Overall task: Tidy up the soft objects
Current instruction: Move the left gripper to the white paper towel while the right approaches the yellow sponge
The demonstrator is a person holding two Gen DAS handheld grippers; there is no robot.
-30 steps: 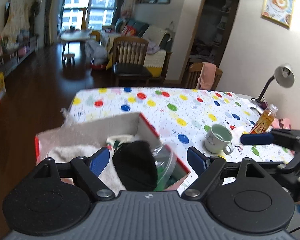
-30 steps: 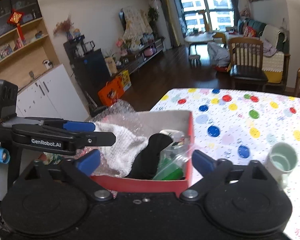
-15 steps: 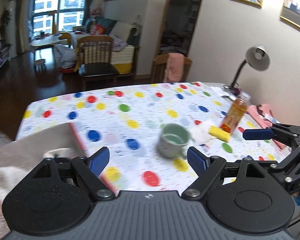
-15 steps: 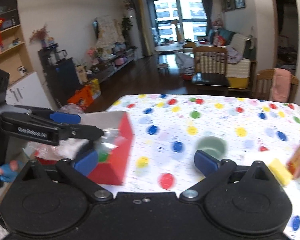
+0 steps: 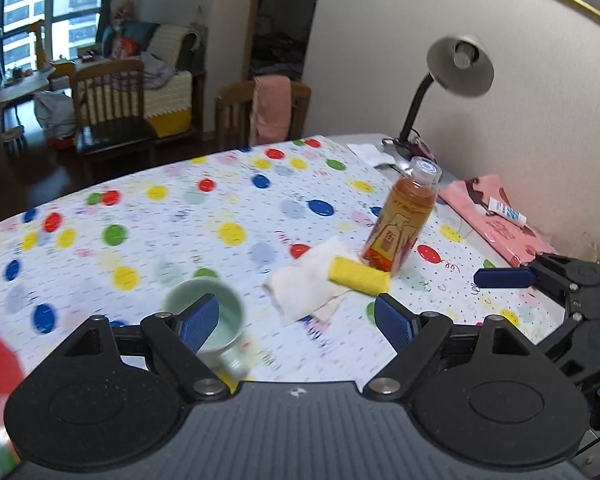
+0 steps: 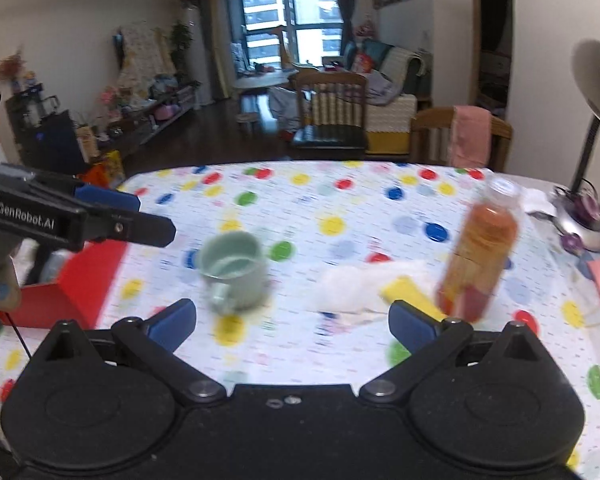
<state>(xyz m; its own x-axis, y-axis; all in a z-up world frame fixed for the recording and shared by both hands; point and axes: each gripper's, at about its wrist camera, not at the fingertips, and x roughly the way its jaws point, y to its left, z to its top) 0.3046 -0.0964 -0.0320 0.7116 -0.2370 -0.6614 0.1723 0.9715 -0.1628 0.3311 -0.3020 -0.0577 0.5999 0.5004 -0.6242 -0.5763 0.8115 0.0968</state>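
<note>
Both grippers empty: left gripper [image 5: 296,320] and right gripper [image 6: 292,322] with jaws spread wide. Yellow roll [image 5: 359,275] lies on white cloth [image 5: 308,280], just beside the orange bottle [image 5: 404,220]; green mug [image 6: 233,266] near.

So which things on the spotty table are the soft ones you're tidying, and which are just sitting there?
For the job:
white cloth
yellow roll, looks soft
red box, soft things go in it

Just lying about:
green mug
orange drink bottle
desk lamp
small tube on the pink packet
</note>
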